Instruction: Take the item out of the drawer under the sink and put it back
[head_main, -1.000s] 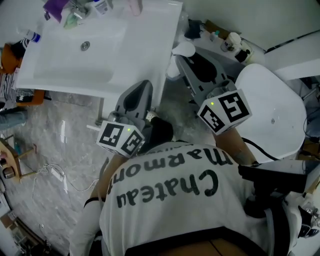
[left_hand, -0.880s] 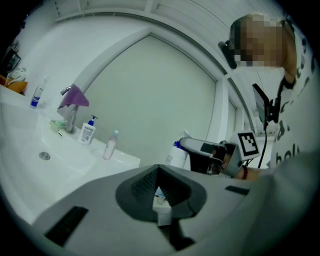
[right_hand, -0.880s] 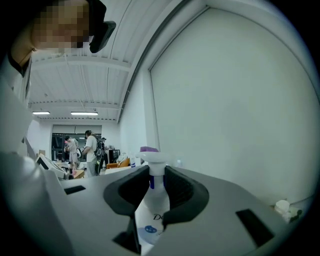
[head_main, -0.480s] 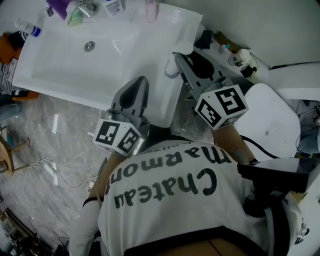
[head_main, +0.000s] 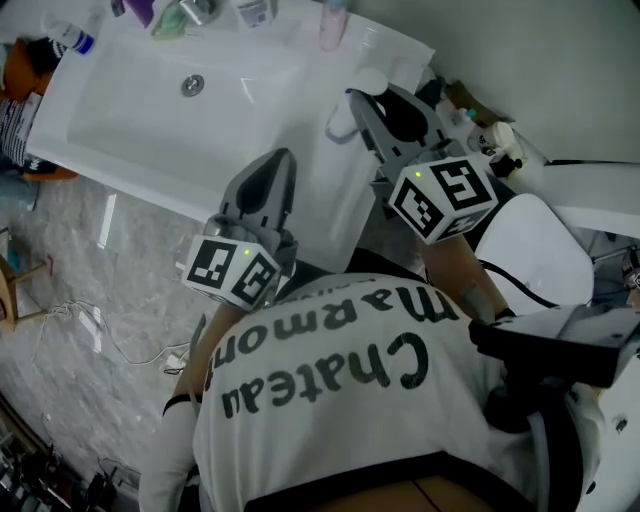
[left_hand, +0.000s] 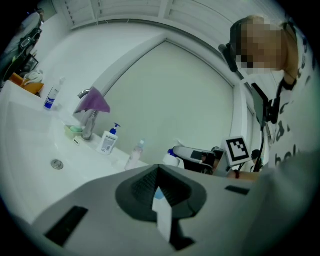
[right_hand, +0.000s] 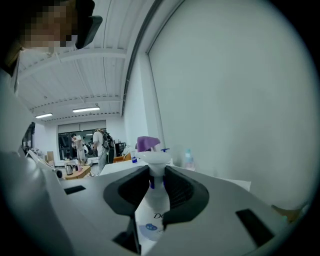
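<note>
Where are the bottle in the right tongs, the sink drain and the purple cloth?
bottle (right_hand: 154, 210): right gripper view, its white body.
sink drain (head_main: 193, 85): head view, centre of the metal ring.
purple cloth (left_hand: 93, 101): left gripper view, middle of the fabric.

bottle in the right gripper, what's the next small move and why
Probably lower the right gripper beside the sink toward the drawer underneath, which no view shows. Its jaws clamp the white bottle by the neck, up at sink-top level.
</note>
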